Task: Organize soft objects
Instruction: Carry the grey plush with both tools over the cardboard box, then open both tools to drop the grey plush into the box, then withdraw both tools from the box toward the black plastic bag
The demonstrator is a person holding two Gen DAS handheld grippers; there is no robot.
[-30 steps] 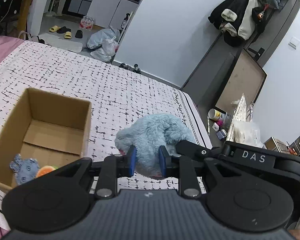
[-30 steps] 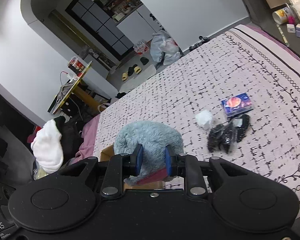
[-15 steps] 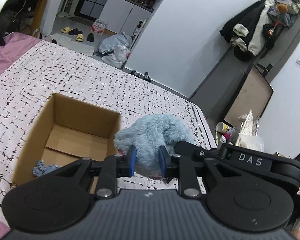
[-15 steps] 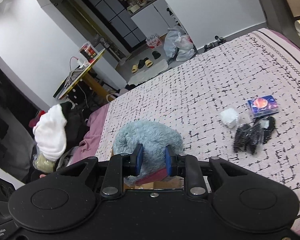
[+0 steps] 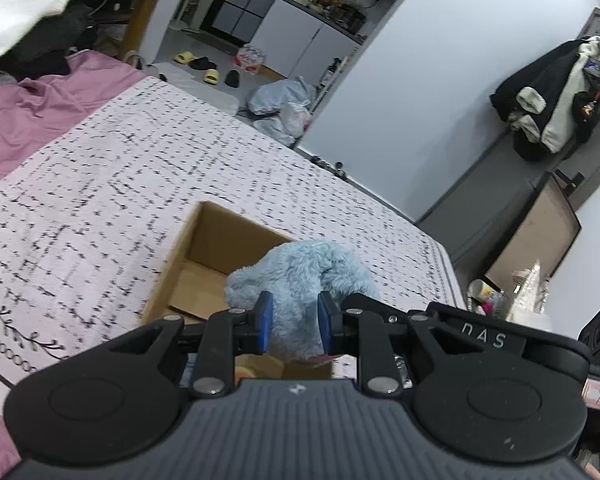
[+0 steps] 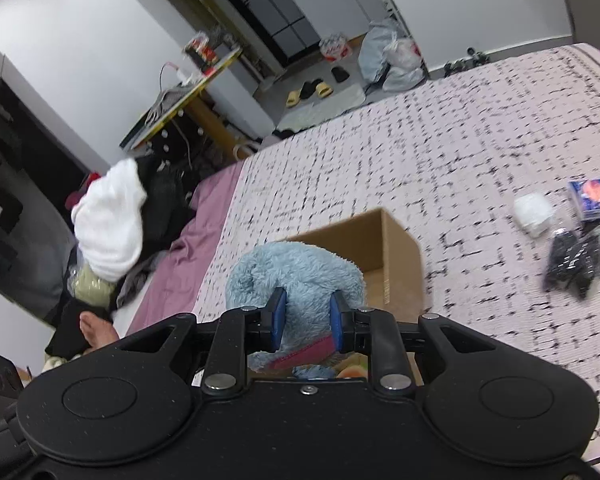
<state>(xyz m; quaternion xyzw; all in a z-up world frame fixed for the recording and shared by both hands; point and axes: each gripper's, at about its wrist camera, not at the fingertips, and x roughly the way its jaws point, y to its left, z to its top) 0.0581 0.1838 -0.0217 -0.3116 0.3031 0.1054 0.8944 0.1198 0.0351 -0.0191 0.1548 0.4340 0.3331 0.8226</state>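
A fluffy light-blue plush toy (image 5: 300, 280) is held in the air by both grippers, right over the open cardboard box (image 5: 204, 240) on the bed. My left gripper (image 5: 293, 322) is shut on one side of the plush. My right gripper (image 6: 306, 320) is shut on the other side of the plush (image 6: 296, 280), near a pink part of it. The box (image 6: 396, 248) stands just below and behind the toy. An orange soft item (image 5: 256, 368) shows inside the box under the fingers.
The bed has a pale pink patterned cover (image 5: 120, 184). A white pouch (image 6: 534, 210), a blue packet (image 6: 596, 198) and a black bundle (image 6: 576, 256) lie on it to the right. Piled clothes (image 6: 112, 220) are at the left. A bare foot (image 6: 96, 330) shows.
Both grippers have carried the plush leftwards, from beside the box to right over its opening. Their grip on the toy has not changed.
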